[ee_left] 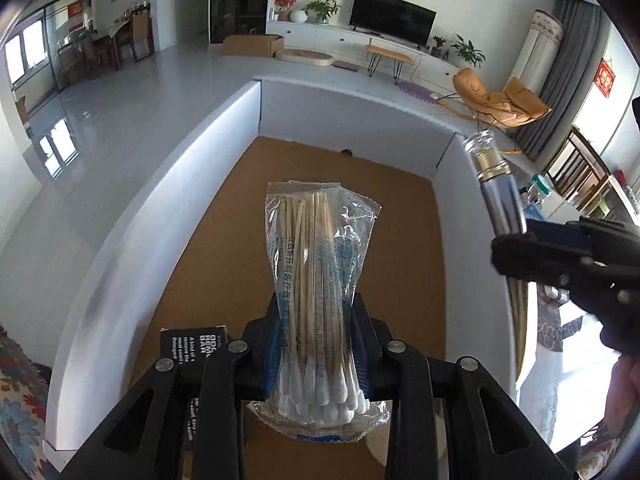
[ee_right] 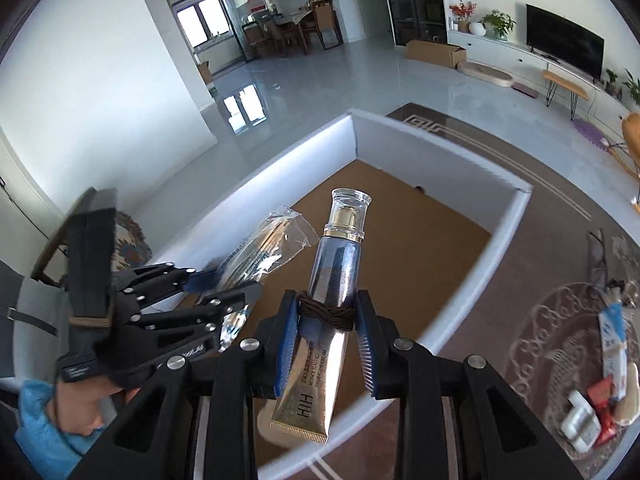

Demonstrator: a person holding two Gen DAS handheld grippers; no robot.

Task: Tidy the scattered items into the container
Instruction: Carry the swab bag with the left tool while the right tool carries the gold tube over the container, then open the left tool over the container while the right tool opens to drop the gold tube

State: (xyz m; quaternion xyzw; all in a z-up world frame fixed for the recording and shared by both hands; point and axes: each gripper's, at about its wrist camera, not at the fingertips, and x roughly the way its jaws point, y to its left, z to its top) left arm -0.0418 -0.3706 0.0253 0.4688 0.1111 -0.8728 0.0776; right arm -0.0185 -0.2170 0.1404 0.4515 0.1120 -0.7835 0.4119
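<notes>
Your left gripper (ee_left: 316, 344) clamps the cotton swab pack (ee_left: 320, 280) and your right gripper (ee_right: 326, 336) the cream tube (ee_right: 320, 320), both over the box (ee_right: 440, 136), where 1 black carton (ee_left: 192, 344) lies; several items (ee_right: 600, 400) remain on the rug.

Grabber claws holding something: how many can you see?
2. The left gripper pinches a bag of cotton swabs above the white box. The right gripper clamps a cream tube beside it, over the same box.
</notes>
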